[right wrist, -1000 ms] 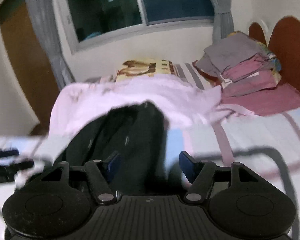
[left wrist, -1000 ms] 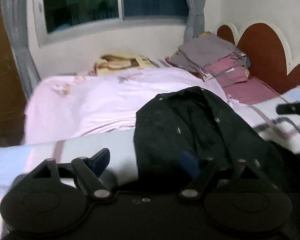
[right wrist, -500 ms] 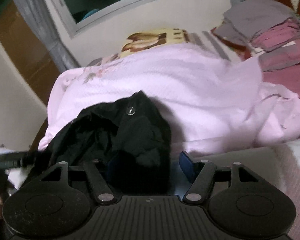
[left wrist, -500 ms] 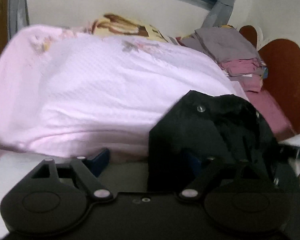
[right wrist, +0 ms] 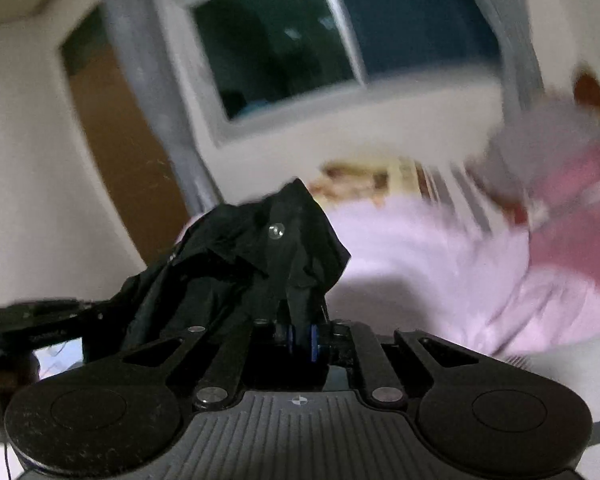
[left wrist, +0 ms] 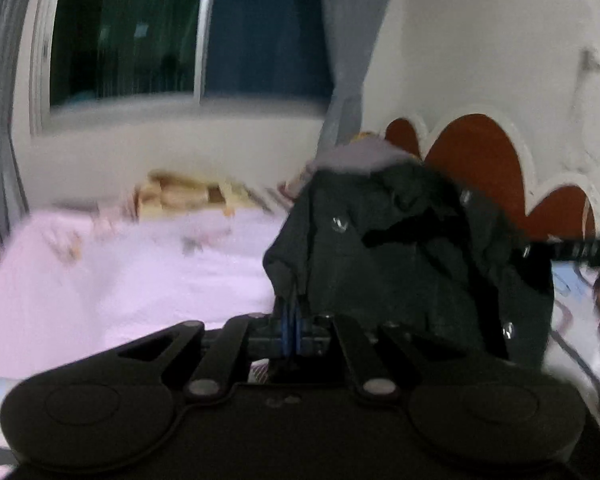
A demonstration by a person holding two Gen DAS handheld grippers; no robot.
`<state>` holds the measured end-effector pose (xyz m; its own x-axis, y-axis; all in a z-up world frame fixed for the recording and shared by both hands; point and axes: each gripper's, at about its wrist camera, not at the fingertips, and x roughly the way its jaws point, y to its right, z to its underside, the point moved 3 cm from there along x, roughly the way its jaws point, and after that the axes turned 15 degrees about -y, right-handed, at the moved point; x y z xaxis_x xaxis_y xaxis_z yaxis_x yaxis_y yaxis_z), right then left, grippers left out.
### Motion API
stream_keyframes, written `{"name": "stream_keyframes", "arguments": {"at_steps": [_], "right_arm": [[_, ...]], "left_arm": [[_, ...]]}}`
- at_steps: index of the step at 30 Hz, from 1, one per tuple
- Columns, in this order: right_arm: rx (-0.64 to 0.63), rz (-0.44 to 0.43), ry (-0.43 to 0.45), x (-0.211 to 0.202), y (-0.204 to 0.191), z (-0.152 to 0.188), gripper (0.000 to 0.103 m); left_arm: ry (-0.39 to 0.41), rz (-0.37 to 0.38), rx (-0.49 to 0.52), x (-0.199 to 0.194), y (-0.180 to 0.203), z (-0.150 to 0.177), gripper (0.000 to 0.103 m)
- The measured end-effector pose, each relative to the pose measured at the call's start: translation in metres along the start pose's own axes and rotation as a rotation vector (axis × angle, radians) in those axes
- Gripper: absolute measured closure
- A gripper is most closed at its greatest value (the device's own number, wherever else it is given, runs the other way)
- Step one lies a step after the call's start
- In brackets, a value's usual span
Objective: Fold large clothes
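A black garment with silver snap buttons (left wrist: 404, 256) hangs bunched between my two grippers, lifted above the bed. My left gripper (left wrist: 291, 320) is shut on its left edge; the blue pads are pressed together on the fabric. My right gripper (right wrist: 300, 338) is shut on the other edge of the same black garment (right wrist: 252, 256), which drapes to the left. The right gripper shows at the right edge of the left wrist view (left wrist: 580, 250), and the left gripper at the left edge of the right wrist view (right wrist: 32, 320).
A pink blanket (left wrist: 120, 280) covers the bed beyond the garment. A pile of folded clothes (right wrist: 560, 184) lies by the red scalloped headboard (left wrist: 476, 168). A dark window (left wrist: 180, 40) with grey curtains is behind, and a brown door (right wrist: 116, 140) to the left.
Both grippers went from open to shut on the black garment's edges. They have lifted it off the bed, and both views have tilted up toward the window.
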<state>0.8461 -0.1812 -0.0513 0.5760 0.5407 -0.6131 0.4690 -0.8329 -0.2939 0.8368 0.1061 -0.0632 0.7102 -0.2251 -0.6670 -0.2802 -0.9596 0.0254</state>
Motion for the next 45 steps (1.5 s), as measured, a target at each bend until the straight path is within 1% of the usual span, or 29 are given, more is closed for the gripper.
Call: {"name": "stream_keyframes", "arguments": {"at_steps": [2,4,5,6,7,8,9,11,12,13,14,15,17,20,21,23,25,27,28,30,31,34,35,36,38,39,42,43,45], "right_arm": [[-0.086,0.018,0.023,-0.046,-0.035,0.025,0.095],[-0.150,0.054,0.020,-0.090,-0.070,0.064,0.095],[-0.173,0.084,0.017,-0.108,-0.082,0.086,0.095],[-0.188,0.117,0.000,-0.128,-0.093,0.114,0.093],[-0.185,0.138,-0.025,-0.146,-0.101,0.142,0.071],[-0.179,0.148,-0.031,-0.165,-0.107,0.171,0.048],[-0.169,0.147,-0.029,-0.180,-0.112,0.194,0.047],[-0.077,0.159,-0.053,-0.196,-0.115,0.221,0.048],[-0.039,0.157,-0.047,-0.198,-0.119,0.225,0.048],[-0.006,0.154,-0.038,-0.200,-0.123,0.226,0.056],[0.015,0.161,-0.043,-0.197,-0.130,0.222,0.058],[0.011,0.173,-0.053,-0.193,-0.138,0.216,0.058],[-0.011,0.202,-0.062,-0.178,-0.154,0.205,0.058],[-0.012,0.215,-0.102,-0.142,-0.165,0.192,0.058],[-0.017,0.199,-0.108,-0.127,-0.169,0.188,0.058],[-0.007,0.175,-0.154,-0.089,-0.157,0.181,0.059],[-0.027,0.186,-0.220,-0.055,-0.151,0.192,0.059],[-0.047,0.224,-0.341,-0.021,-0.142,0.218,0.059],[-0.060,0.236,-0.360,-0.012,-0.139,0.232,0.059],[-0.088,0.248,-0.309,-0.005,-0.136,0.254,0.059],[-0.078,0.248,-0.291,-0.004,-0.135,0.258,0.059],[-0.075,0.237,-0.309,-0.004,-0.133,0.255,0.059],[-0.089,0.227,-0.330,-0.008,-0.132,0.249,0.058],[-0.099,0.222,-0.313,-0.024,-0.131,0.238,0.058],[-0.066,0.222,-0.187,-0.048,-0.122,0.212,0.058],[-0.028,0.209,-0.164,-0.049,-0.114,0.196,0.058],[0.048,0.234,-0.144,-0.024,-0.096,0.149,0.058],[0.060,0.243,-0.155,-0.011,-0.093,0.137,0.058],[0.088,0.257,-0.167,0.017,-0.090,0.116,0.058]], "left_arm": [[0.035,-0.004,0.015,-0.050,0.015,0.029,0.098],[0.032,-0.058,0.049,-0.092,0.031,0.067,0.087],[0.018,-0.095,0.052,-0.114,0.038,0.094,0.071],[-0.007,-0.105,0.054,-0.133,0.044,0.121,0.047],[-0.027,-0.117,0.055,-0.153,0.046,0.154,0.039],[-0.040,-0.130,0.044,-0.173,0.046,0.189,0.043],[-0.073,-0.132,0.019,-0.187,0.043,0.216,0.056],[-0.133,-0.108,-0.035,-0.203,0.036,0.255,0.072],[-0.155,-0.118,-0.041,-0.207,0.035,0.262,0.076],[-0.155,-0.123,-0.051,-0.211,0.037,0.263,0.076],[-0.140,-0.098,-0.064,-0.215,0.039,0.260,0.076],[-0.132,-0.067,-0.077,-0.214,0.041,0.252,0.073],[-0.122,-0.075,-0.073,-0.204,0.049,0.234,0.073],[-0.144,-0.016,-0.089,-0.171,0.056,0.213,0.073],[-0.149,0.005,-0.081,-0.157,0.060,0.208,0.073],[-0.186,0.011,-0.050,-0.129,0.073,0.204,0.073],[-0.235,0.016,-0.030,-0.107,0.082,0.211,0.071],[-0.271,-0.024,-0.014,-0.087,0.089,0.222,0.070],[-0.291,-0.036,-0.025,-0.081,0.088,0.231,0.070],[-0.307,-0.042,-0.061,-0.071,0.086,0.249,0.070],[-0.308,-0.054,-0.051,-0.068,0.087,0.253,0.070],[-0.327,-0.061,-0.030,-0.067,0.087,0.252,0.071],[-0.343,-0.047,-0.017,-0.071,0.085,0.247,0.071],[-0.346,-0.042,-0.009,-0.077,0.083,0.242,0.069],[-0.276,-0.064,-0.012,-0.093,0.076,0.217,0.065],[-0.235,-0.084,-0.019,-0.097,0.070,0.205,0.065],[-0.179,-0.093,-0.089,-0.077,0.052,0.165,0.065],[-0.179,-0.100,-0.105,-0.067,0.049,0.154,0.065],[-0.227,-0.107,-0.155,-0.034,0.046,0.132,0.065]]}}
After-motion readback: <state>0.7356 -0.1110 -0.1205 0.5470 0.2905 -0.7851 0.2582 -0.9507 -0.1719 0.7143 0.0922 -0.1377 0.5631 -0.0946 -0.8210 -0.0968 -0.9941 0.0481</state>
